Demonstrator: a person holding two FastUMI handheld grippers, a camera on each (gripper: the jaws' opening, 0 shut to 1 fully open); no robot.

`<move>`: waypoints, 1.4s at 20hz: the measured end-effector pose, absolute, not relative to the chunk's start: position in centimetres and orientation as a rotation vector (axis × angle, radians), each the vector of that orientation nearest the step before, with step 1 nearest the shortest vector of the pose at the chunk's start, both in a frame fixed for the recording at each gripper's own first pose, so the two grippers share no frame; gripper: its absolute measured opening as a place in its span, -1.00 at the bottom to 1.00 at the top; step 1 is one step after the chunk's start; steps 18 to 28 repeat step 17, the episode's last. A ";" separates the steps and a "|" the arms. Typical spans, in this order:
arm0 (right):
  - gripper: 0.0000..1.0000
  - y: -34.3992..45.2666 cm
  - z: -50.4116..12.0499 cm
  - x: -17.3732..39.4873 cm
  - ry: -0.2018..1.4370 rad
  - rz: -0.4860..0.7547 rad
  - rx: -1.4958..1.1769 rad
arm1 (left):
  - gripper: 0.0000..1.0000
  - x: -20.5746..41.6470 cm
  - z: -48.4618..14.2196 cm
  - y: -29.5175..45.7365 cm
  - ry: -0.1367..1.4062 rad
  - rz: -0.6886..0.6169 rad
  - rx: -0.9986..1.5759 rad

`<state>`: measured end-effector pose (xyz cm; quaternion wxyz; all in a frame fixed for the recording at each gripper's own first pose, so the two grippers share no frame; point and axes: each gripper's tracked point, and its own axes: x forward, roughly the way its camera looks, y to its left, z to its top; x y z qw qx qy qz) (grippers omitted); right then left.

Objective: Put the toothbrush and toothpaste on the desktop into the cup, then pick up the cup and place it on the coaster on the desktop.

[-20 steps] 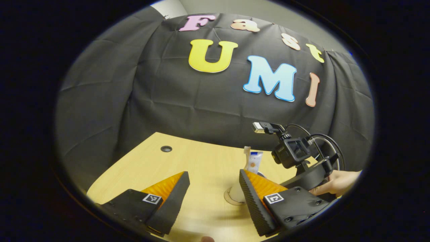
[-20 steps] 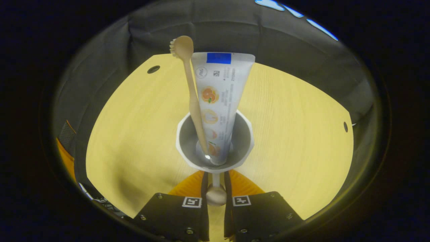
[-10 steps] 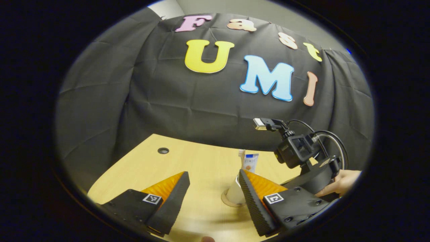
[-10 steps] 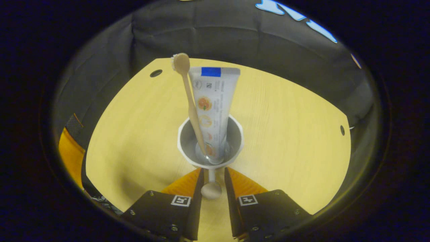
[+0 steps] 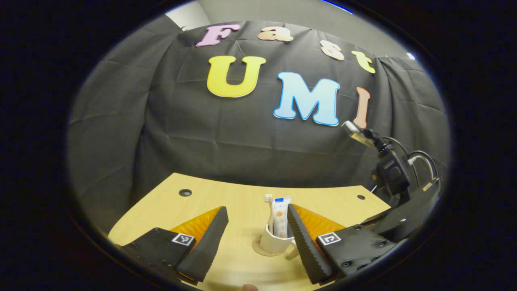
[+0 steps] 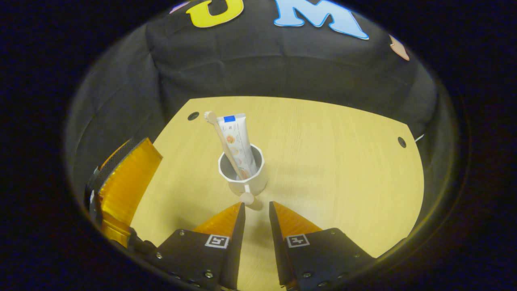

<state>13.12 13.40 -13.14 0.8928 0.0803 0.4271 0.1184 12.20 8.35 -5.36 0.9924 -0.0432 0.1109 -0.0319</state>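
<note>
A white cup (image 6: 247,180) stands upright on the wooden desktop (image 6: 331,161), with a wooden toothbrush (image 6: 220,137) and a white toothpaste tube (image 6: 236,137) standing in it. Its handle, ending in a round knob (image 6: 247,198), points at my right gripper (image 6: 256,205). That gripper sits just short of the knob, open by a narrow gap, with nothing between its fingers. In the left gripper view the cup (image 5: 274,241) rests on a round tan coaster (image 5: 260,250). My left gripper (image 5: 256,210) is open, and the cup lies beyond its fingertips.
The right gripper's body (image 5: 404,218) with camera and cables shows at the right of the left gripper view. The left gripper's finger (image 6: 125,182) is at the left of the right gripper view. Cable holes (image 6: 193,116) (image 6: 401,142) mark the desk's far corners.
My right gripper has let go of the cup's handle and drawn back; the cup now stands farther off. The left gripper has stayed open, and its view has swung slightly.
</note>
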 end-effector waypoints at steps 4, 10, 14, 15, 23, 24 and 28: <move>-0.26 9.4 -9.9 11.8 0.778 0.177 0.215 | 0.89 12.3 -3.9 6.1 0.197 -0.084 -0.075; -0.27 4.1 -5.9 9.6 0.626 0.077 0.215 | 0.89 12.2 -1.3 3.3 0.151 -0.104 -0.066; -0.27 1.7 -3.7 8.8 0.503 0.026 0.199 | 0.89 11.5 0.5 2.7 0.118 -0.098 -0.055; -0.27 1.7 -3.6 8.6 0.468 0.014 0.187 | 0.89 11.2 0.8 2.6 0.112 -0.094 -0.056; -0.26 1.2 -2.6 8.3 0.382 -0.008 0.158 | 0.89 10.7 1.7 2.7 0.097 -0.081 -0.057; -0.26 1.2 -2.6 8.3 0.382 -0.008 0.158 | 0.89 10.7 1.7 2.7 0.097 -0.081 -0.057; -0.26 1.2 -2.6 8.3 0.382 -0.008 0.158 | 0.89 10.7 1.7 2.7 0.097 -0.081 -0.057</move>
